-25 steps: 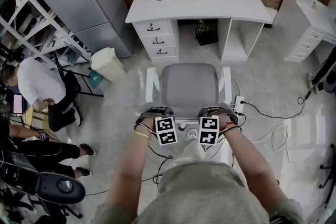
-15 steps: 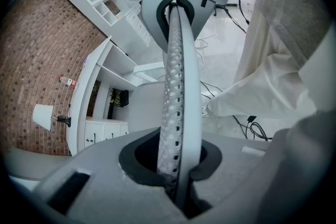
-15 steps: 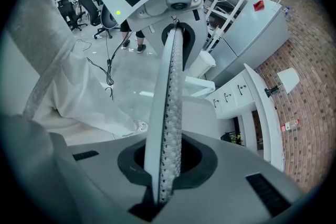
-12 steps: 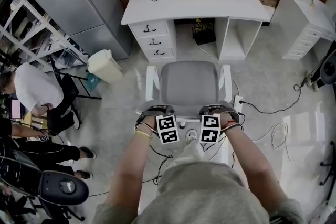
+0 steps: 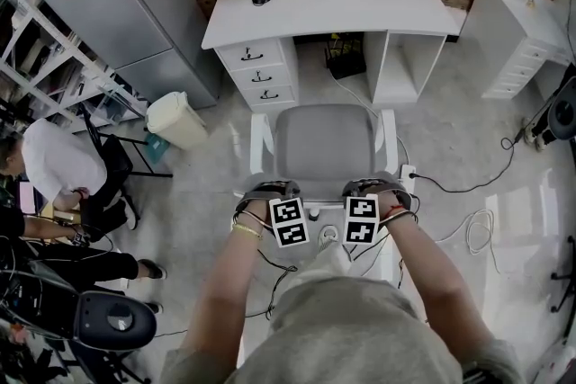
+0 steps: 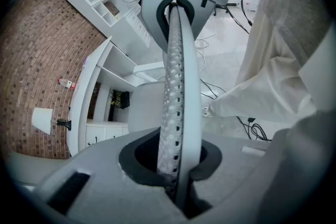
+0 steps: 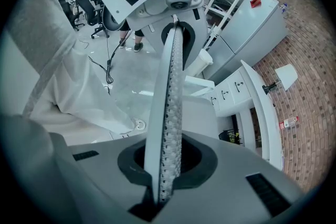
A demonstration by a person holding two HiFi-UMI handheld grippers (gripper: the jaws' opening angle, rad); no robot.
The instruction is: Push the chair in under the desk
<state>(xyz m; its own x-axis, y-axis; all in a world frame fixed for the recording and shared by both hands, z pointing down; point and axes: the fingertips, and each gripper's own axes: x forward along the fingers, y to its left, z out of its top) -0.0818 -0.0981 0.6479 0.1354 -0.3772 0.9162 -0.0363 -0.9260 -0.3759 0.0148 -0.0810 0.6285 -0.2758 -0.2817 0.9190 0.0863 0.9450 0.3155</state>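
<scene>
Head view: the chair [image 5: 324,144] stands mid-frame, clear of the counter [image 5: 360,9] at top; left tongs [image 5: 288,213] and right tongs [image 5: 361,211] sit at its backrest

Left gripper view: tongs clenched, empty

Right gripper view: the same; push evenly, straight toward the opening [image 5: 342,42]

Camera setup, quick version
Head view stares steeply down; both gripper views peer close along their jaws; all three catch the desk [image 5: 360,4].
</scene>
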